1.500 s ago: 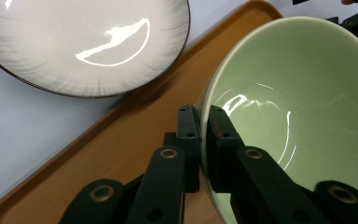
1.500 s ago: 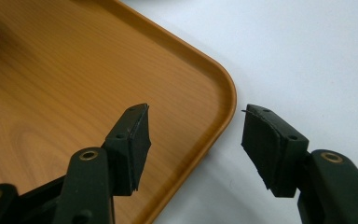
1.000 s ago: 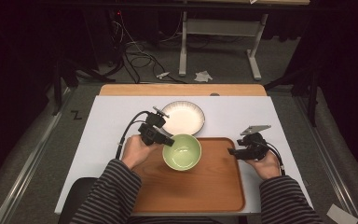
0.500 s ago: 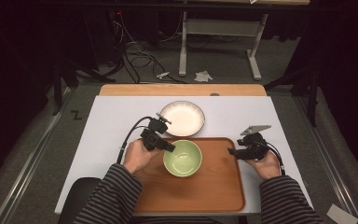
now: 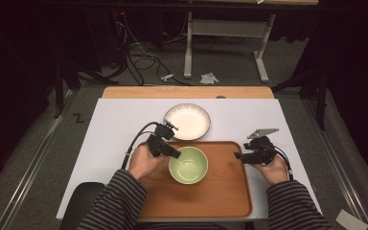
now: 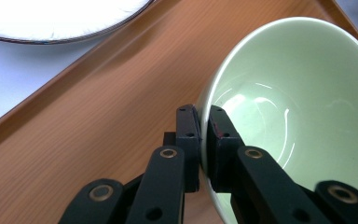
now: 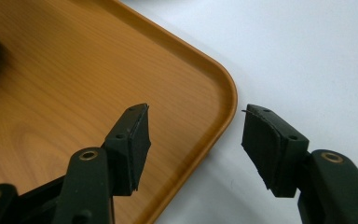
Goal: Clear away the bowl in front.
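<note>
The high view looks forward and down from above the person's side of the white-topped counter, far enough to take in the whole rectangular wooden tray. The left gripper view rides just behind the left tongs and faces, very close, the rim of the pale green ceramic bowl on that tray. The right gripper view looks along the right tongs at the tray's rounded corner, equally close. All three views share the tray.

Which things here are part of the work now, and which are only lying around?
In use: green bowl, pinched at its rim by the left gripper; wooden tray under it.
Lying about: white plate; right gripper, open over the tray's corner.
</note>
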Motion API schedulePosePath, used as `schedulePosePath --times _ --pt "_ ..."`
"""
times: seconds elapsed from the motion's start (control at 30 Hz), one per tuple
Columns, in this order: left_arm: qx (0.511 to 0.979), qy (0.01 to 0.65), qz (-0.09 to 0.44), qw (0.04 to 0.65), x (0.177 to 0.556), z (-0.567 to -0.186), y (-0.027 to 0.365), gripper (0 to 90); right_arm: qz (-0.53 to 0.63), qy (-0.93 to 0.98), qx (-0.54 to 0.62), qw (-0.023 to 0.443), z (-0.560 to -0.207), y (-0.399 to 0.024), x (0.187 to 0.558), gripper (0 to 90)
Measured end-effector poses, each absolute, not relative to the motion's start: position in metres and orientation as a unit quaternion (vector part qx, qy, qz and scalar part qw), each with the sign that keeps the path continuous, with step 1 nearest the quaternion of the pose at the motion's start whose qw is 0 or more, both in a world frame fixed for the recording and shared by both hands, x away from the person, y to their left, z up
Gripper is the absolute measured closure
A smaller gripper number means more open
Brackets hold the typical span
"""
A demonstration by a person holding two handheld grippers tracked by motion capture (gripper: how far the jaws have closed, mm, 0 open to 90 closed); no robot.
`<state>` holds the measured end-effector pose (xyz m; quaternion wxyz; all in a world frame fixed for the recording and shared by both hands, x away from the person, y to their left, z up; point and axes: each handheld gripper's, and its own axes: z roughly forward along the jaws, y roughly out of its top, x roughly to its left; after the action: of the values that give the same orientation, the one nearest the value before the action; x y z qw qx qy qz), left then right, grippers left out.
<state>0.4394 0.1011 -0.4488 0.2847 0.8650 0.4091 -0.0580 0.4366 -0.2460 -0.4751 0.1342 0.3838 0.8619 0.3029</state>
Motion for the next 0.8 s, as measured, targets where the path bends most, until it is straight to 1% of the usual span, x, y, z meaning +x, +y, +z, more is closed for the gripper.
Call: schedulePosePath --times 0.8 --pt "0.866 0.409 -0.054 0.282 0.4404 -0.4549 0.0977 85.1 0.302 0.862 0.384 0.134 -0.4752 -0.2458 0.4364 43.1"
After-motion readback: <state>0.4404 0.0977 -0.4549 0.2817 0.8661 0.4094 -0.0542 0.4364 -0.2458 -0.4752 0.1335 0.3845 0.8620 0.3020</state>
